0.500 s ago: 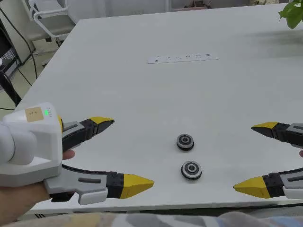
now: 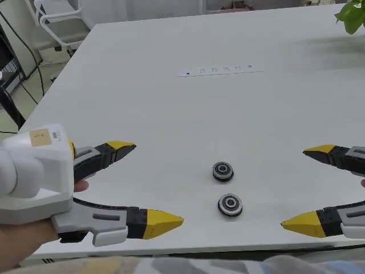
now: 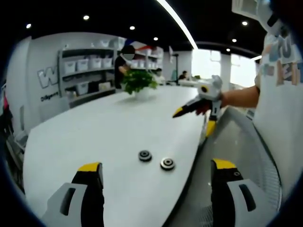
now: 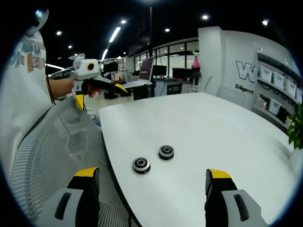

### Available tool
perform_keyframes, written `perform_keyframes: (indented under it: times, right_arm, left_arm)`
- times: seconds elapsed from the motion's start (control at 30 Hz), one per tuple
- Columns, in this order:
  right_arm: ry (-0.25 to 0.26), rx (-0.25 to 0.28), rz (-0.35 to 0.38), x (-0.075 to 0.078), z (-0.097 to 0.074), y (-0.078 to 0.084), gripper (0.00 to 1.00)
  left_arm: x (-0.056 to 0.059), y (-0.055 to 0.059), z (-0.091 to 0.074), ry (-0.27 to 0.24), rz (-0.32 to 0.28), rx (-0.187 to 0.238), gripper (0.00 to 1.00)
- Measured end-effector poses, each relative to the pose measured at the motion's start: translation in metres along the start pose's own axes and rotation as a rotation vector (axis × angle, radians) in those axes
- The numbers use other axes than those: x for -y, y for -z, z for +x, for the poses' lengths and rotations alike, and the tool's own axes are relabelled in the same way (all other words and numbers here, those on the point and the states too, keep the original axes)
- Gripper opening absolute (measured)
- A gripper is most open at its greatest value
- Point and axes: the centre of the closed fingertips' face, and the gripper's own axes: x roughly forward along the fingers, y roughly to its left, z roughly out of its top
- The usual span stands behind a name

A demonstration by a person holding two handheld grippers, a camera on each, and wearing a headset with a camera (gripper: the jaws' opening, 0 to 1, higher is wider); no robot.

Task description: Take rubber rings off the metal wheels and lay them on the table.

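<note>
A broad white surface [image 2: 171,103] stretches through a bright open office. A white power strip [image 2: 219,71] lies flat toward its 12 o'clock end. A leafy plant [image 2: 353,16] stands at the 1 o'clock corner, and a white chair [image 2: 60,23] sits off the edge at 11 o'clock. In the left gripper view, wall shelves [image 3: 87,71] of white bins run behind a standing person [image 3: 125,61].

In the head view, the left tool [image 2: 158,182] is at 8 o'clock. Its yellow-tipped jaws are spread wide and hold nothing. The right tool [image 2: 294,188], at 4 o'clock, is spread just as wide and is also empty.

Two metal wheels lie flat on the surface near its front edge, between the two tools and apart from both. The near wheel [image 2: 230,205] sits at 6 o'clock from the far wheel [image 2: 223,171], close by but not touching. Each wheel wears a dark rubber ring [image 2: 220,205] around a metal hub. In each gripper view, the pair lies ahead of that tool's open jaws, toward 12 o'clock.
</note>
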Motion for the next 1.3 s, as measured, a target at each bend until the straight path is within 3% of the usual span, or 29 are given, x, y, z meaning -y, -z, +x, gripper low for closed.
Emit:
perform_keyframes:
  times: [1.3]
  right_arm:
    - [-0.019, -0.005, 0.007, 0.002, 0.009, 0.002, 0.93]
  left_arm:
    - [-0.003, 0.006, 0.01, 0.024, 0.001, -0.032, 0.93]
